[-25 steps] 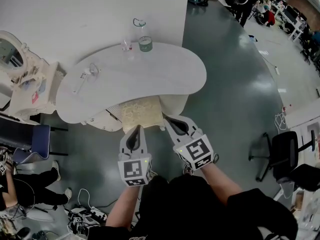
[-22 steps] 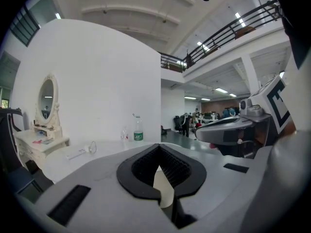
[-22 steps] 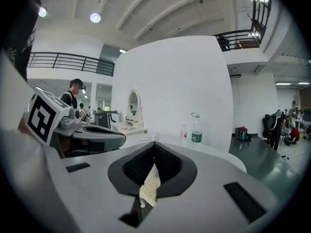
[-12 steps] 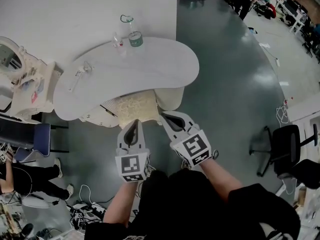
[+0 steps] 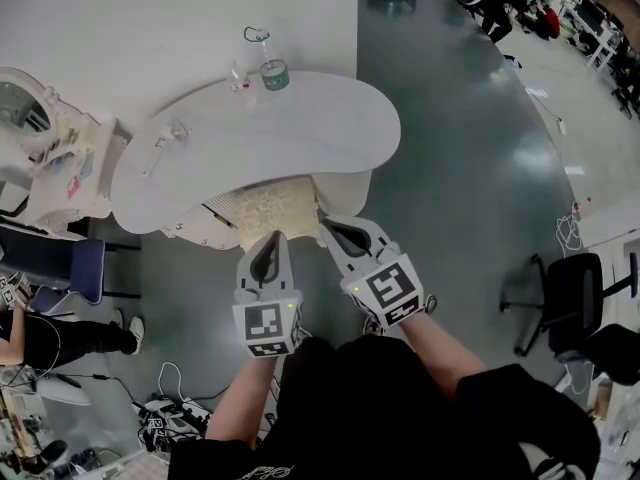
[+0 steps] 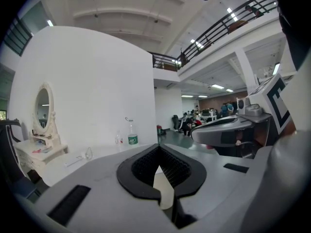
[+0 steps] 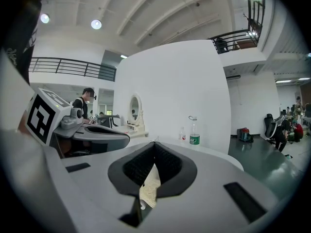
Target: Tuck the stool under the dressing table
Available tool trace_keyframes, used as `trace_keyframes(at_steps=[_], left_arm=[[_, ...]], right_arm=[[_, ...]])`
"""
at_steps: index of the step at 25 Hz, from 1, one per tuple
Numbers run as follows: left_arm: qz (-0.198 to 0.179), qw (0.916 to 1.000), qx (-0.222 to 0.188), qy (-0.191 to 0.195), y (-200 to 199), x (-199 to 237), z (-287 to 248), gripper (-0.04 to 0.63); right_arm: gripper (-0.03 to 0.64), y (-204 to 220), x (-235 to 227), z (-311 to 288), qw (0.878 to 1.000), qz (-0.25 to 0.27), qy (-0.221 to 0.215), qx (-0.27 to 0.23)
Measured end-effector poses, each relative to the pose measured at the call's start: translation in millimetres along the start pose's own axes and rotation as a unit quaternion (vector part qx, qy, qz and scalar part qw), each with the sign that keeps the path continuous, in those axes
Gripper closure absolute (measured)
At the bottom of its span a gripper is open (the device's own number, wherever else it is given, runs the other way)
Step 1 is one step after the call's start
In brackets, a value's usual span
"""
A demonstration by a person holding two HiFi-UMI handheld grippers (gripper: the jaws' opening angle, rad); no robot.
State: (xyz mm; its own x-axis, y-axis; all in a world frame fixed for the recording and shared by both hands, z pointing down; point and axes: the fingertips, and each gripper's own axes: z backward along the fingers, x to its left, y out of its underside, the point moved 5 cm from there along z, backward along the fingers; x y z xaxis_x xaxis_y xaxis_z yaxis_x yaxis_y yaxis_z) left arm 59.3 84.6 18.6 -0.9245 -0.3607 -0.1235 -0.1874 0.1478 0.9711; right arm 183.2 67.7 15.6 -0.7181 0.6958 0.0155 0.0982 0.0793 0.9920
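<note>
stool (image 5: pixel 276 208) half hidden, under dressing table (image 5: pixel 300 133)

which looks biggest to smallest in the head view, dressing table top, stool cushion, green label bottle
1. dressing table top
2. stool cushion, counting only the part showing; the rest is under the table
3. green label bottle, farther away but clearly smallest

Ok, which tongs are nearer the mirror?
Left. The left tongs are at the near edge of the stool, on the side toward the mirror; the right tongs are beside them, farther from it.
</note>
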Motion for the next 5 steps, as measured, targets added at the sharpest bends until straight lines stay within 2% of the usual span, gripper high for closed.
trace_keyframes(at_steps=[5], left_arm=[[-0.006, 0.9999, -0.012, -0.005, -5.8, -0.7, -6.5, 0.591]], right_arm=[[0.611, -4.0, -7.2, -1.0, 1.0, 0.007, -0.002, -0.009]])
